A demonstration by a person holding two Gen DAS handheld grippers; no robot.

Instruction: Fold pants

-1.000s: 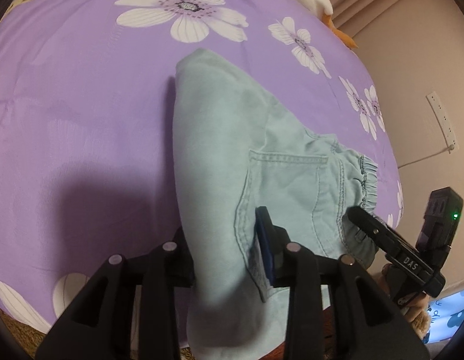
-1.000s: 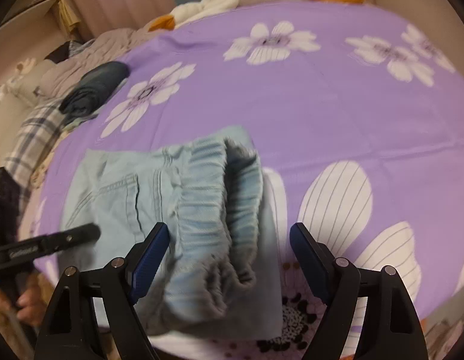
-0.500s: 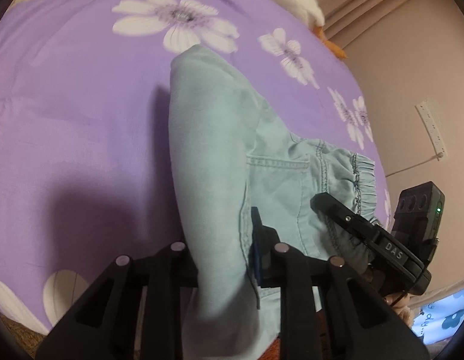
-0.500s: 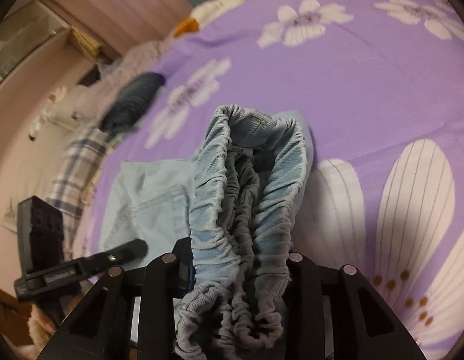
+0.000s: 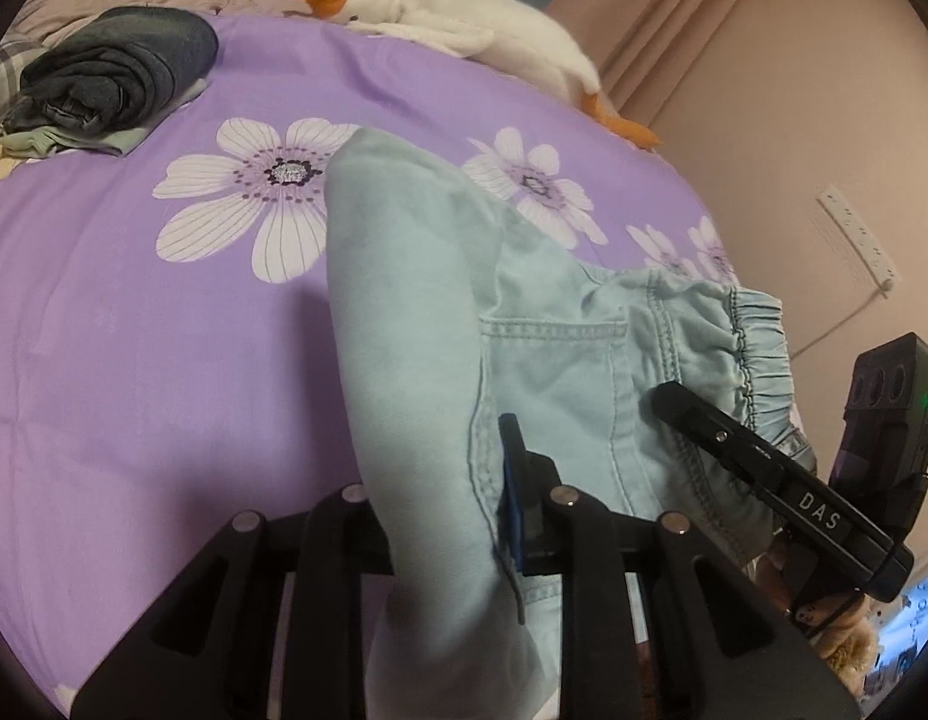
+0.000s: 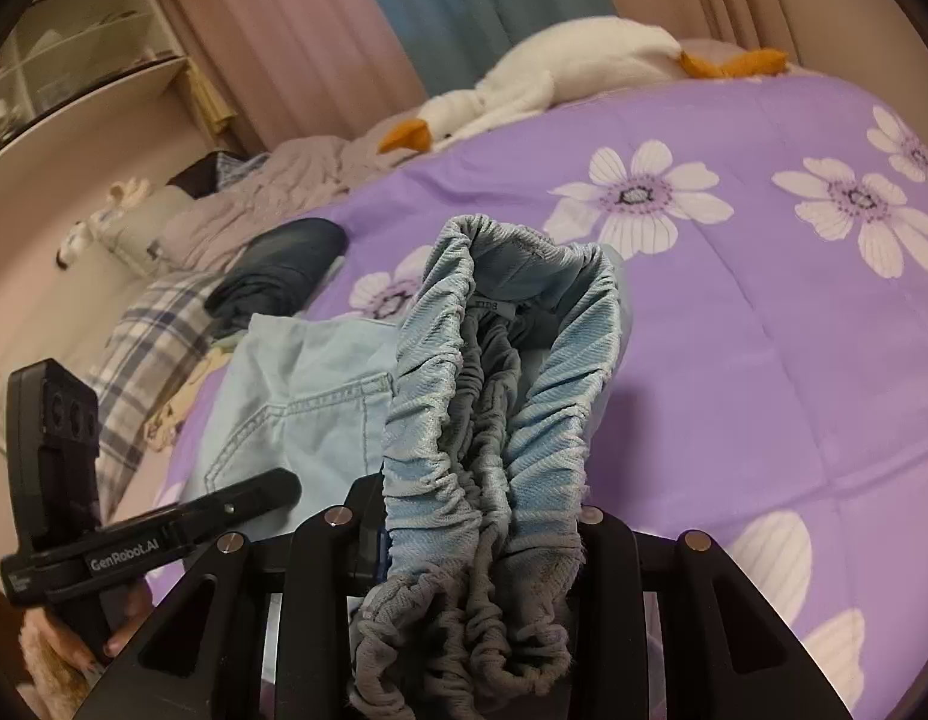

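Light blue denim pants [image 5: 440, 324] lie on the purple flowered bedspread [image 5: 134, 360], partly lifted at the near edge. My left gripper [image 5: 446, 516] is shut on the folded leg edge near the back pocket [image 5: 554, 360]. My right gripper [image 6: 482, 534] is shut on the bunched elastic waistband [image 6: 494, 420] and holds it up off the bed. Each gripper shows in the other's view: the right one in the left wrist view [image 5: 764, 468], the left one in the right wrist view [image 6: 164, 528].
A rolled dark garment [image 5: 116, 72] lies at the bed's far left. A white goose plush [image 5: 464, 30] rests along the far edge. A plaid blanket and pillows [image 6: 152, 354] sit at the left. A wall with a power strip [image 5: 854, 234] is at the right.
My right gripper closed on the waistband and lifted it. My left gripper closed tighter on the leg edge and both raised, tilting the views toward the far side of the bed.
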